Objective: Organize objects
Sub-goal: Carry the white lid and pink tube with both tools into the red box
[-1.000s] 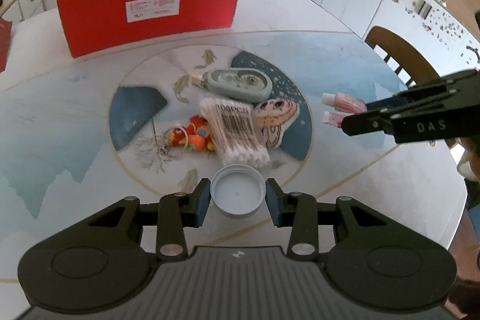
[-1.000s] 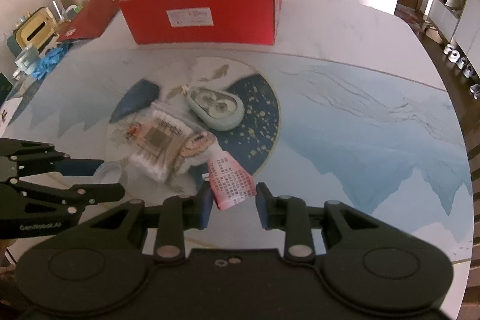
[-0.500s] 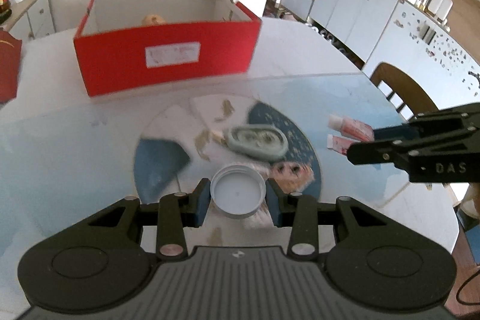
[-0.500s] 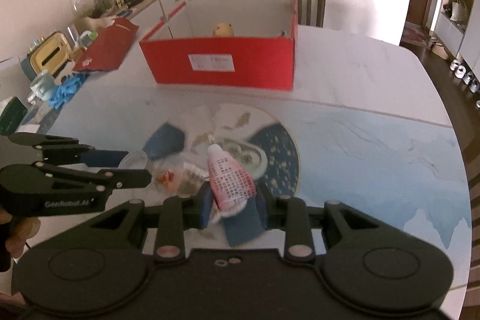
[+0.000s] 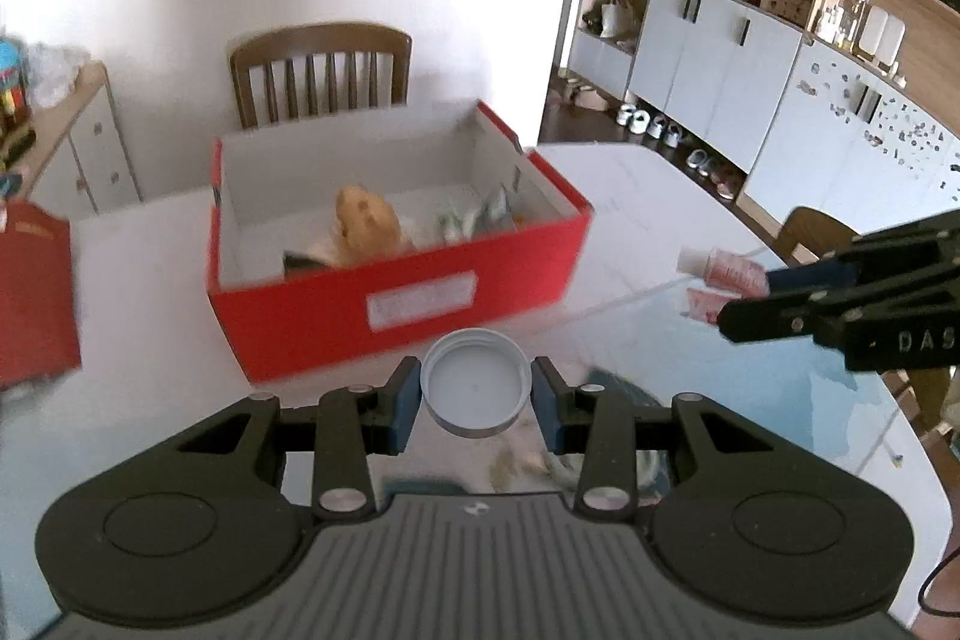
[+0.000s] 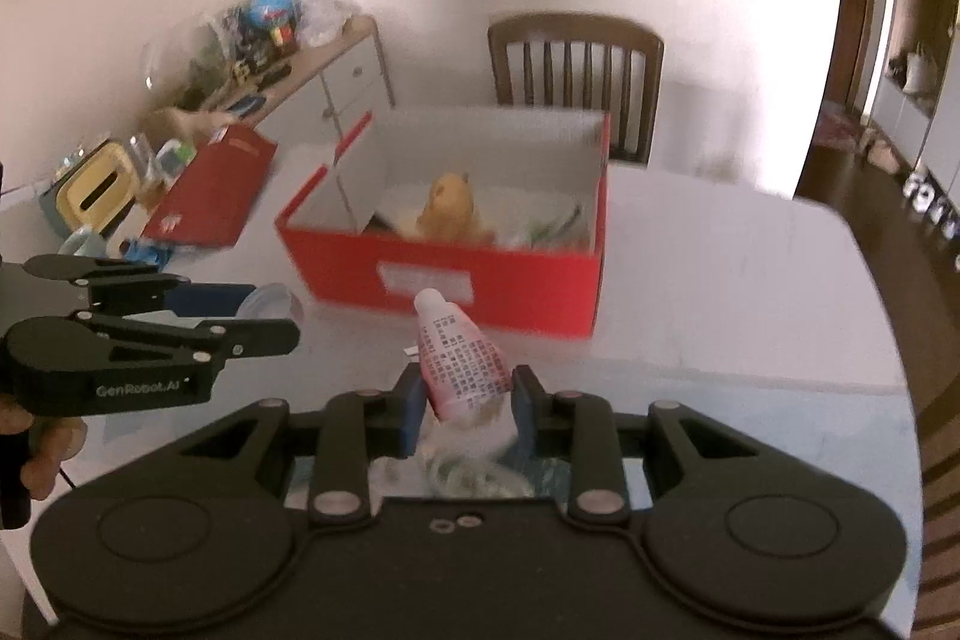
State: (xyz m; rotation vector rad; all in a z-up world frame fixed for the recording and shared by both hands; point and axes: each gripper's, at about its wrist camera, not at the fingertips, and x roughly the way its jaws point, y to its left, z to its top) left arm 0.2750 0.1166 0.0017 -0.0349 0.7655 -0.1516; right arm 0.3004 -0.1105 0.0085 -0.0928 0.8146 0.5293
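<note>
The left tool [image 5: 475,399] is gripping a round white plastic jar lid [image 5: 476,381] between its blue pads, open side facing the camera, raised above the table [image 5: 750,382] just in front of the open red cardboard box [image 5: 384,244]. The right tool [image 6: 465,407] is clamping a small pink-and-white printed tube [image 6: 462,364] by its lower end, the white cap pointing toward the same box. Inside the box, a yellow-brown plush toy [image 5: 366,220] is lying beside blurred items. A wooden slatted chair [image 5: 318,70] is standing behind the box
</note>
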